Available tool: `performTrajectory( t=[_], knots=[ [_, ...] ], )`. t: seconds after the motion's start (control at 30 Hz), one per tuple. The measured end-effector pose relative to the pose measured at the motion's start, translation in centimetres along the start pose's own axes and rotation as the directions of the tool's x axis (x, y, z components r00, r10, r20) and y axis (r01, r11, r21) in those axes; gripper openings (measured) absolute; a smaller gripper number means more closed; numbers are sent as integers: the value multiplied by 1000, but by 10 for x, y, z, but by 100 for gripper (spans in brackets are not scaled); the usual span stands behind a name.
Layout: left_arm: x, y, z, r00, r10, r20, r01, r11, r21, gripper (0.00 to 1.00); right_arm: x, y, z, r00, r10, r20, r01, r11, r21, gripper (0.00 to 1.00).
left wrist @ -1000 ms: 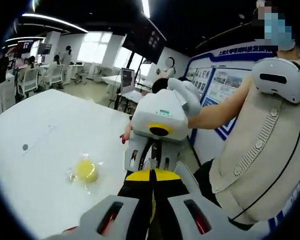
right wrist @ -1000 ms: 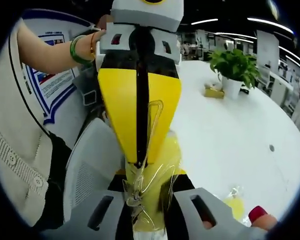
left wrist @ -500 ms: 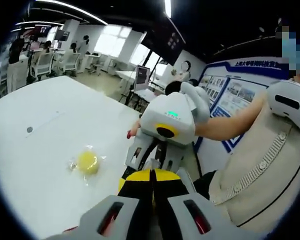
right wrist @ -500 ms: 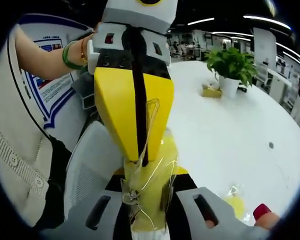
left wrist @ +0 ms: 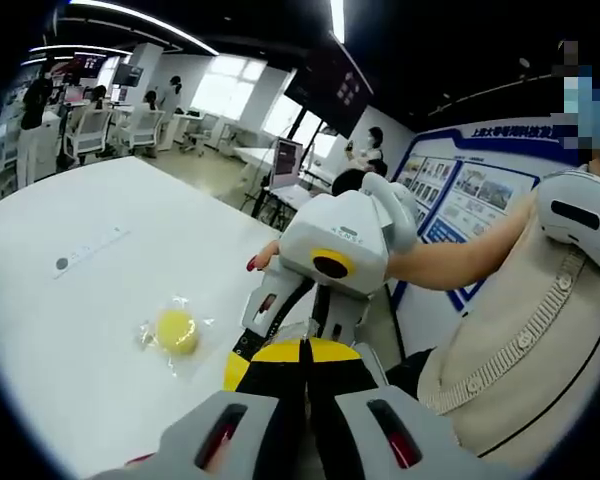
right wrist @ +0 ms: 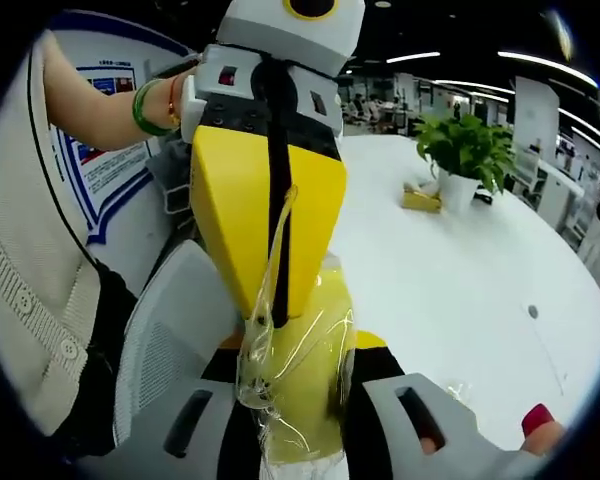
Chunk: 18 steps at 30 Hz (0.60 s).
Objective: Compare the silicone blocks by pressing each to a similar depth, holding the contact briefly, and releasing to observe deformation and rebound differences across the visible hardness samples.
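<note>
Silicone in your grip: a yellow block in crinkled clear wrap (right wrist: 298, 385), glossy and smooth, sits between your right gripper (right wrist: 298, 440) jaws, which are clamped on it.
Block's axis: its long side runs up the right gripper view, along the jaws, toward your left gripper (right wrist: 270, 170) — the wrap's loose edge stands up against that gripper's yellow tips.
Left gripper state: the yellow jaws are pressed together, tip against the wrapped block; whether they pinch the film I cannot tell.
Second sample: a round yellow puck in a clear bag (left wrist: 175, 331) lies flat on the white table (left wrist: 70, 300), well apart from both grippers.
Count: two yellow samples, two grippers.
Your right gripper from the other side: white housing (left wrist: 332, 250) above your left gripper's (left wrist: 305, 400) closed jaws — tips meeting.
Background: one potted plant (right wrist: 465, 152) on the matte white tabletop.
</note>
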<state>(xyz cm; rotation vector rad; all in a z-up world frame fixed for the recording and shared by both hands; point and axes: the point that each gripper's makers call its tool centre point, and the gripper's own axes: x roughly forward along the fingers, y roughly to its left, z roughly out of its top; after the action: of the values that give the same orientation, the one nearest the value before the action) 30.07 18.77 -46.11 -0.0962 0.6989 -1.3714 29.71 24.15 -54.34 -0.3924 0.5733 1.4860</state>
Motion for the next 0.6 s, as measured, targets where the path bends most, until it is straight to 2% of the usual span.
performTrajectory(
  t=[0.6],
  knots=[
    [-3,-3,-3,1000,-15,2,15,1000,-12,0,2,2,1,1000,19,2,-19,1000,2,28]
  ],
)
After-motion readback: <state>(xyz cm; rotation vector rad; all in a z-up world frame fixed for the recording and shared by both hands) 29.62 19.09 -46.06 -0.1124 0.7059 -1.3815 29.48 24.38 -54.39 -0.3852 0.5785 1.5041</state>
